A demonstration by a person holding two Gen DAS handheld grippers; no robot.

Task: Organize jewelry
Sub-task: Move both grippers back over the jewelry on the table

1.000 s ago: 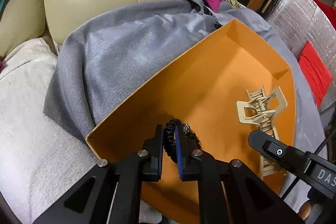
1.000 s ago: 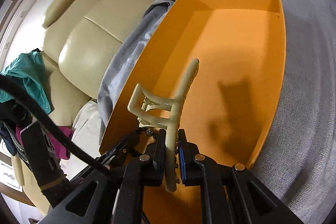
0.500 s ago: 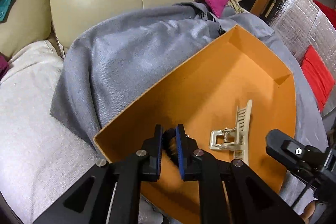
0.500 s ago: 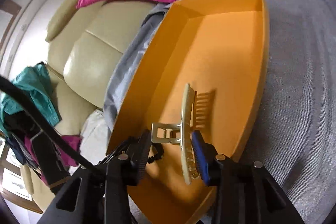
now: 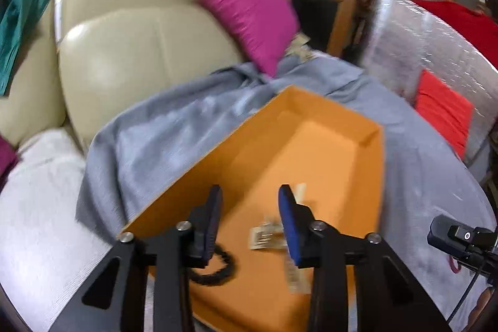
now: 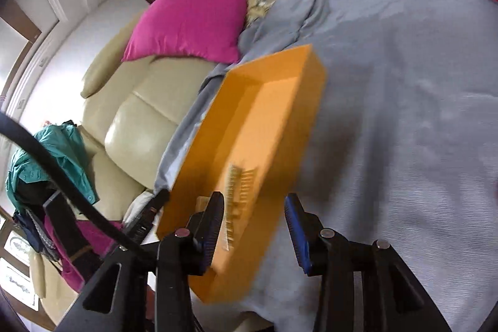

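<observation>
Grey blanket (image 5: 162,145) under orange tray (image 5: 336,151); cream sofa (image 5: 130,52), pink pillow (image 5: 246,8) behind.

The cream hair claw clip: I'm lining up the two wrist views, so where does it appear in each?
Left wrist: the cream hair claw clip lies on the floor of the orange tray, low and centre, partly behind a finger of the open left gripper.
Right wrist: the clip lies in the tray's near end, low and left of centre.
Shared landmark: the pink cushion, beyond the tray in both views.
</observation>
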